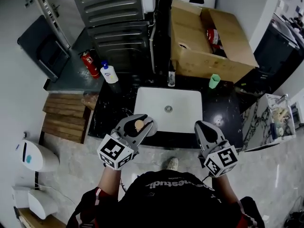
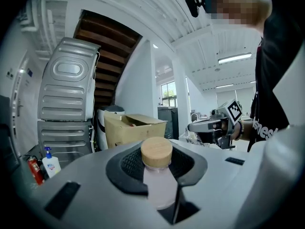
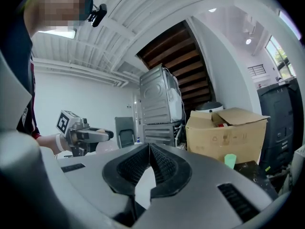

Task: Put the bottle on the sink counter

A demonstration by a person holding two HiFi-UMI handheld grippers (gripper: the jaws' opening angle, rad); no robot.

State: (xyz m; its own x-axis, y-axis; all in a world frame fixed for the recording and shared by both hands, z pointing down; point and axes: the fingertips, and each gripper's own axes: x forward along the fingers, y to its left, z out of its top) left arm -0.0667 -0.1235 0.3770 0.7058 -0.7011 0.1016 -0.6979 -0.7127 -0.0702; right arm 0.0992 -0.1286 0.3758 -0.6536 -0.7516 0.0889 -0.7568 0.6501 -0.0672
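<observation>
A small pale bottle with a round wooden cap (image 2: pixel 156 152) stands upright between the jaws of my left gripper (image 2: pixel 158 163), which is shut on its body. In the head view the left gripper (image 1: pixel 141 123) hovers over the front left corner of the white sink (image 1: pixel 185 103), the bottle's cap (image 1: pixel 139 125) showing between the jaws. The black sink counter (image 1: pixel 228 110) surrounds the basin. My right gripper (image 1: pixel 202 125) is at the front right of the sink; its jaws meet with nothing between them (image 3: pixel 148 151).
A faucet (image 1: pixel 171 75) stands behind the basin and a green cup (image 1: pixel 214 80) on the counter's back right. A white soap bottle with a blue pump (image 1: pixel 109 73) and a red fire extinguisher (image 1: pixel 90 63) are at the back left. An open cardboard box (image 1: pixel 209 42) sits behind.
</observation>
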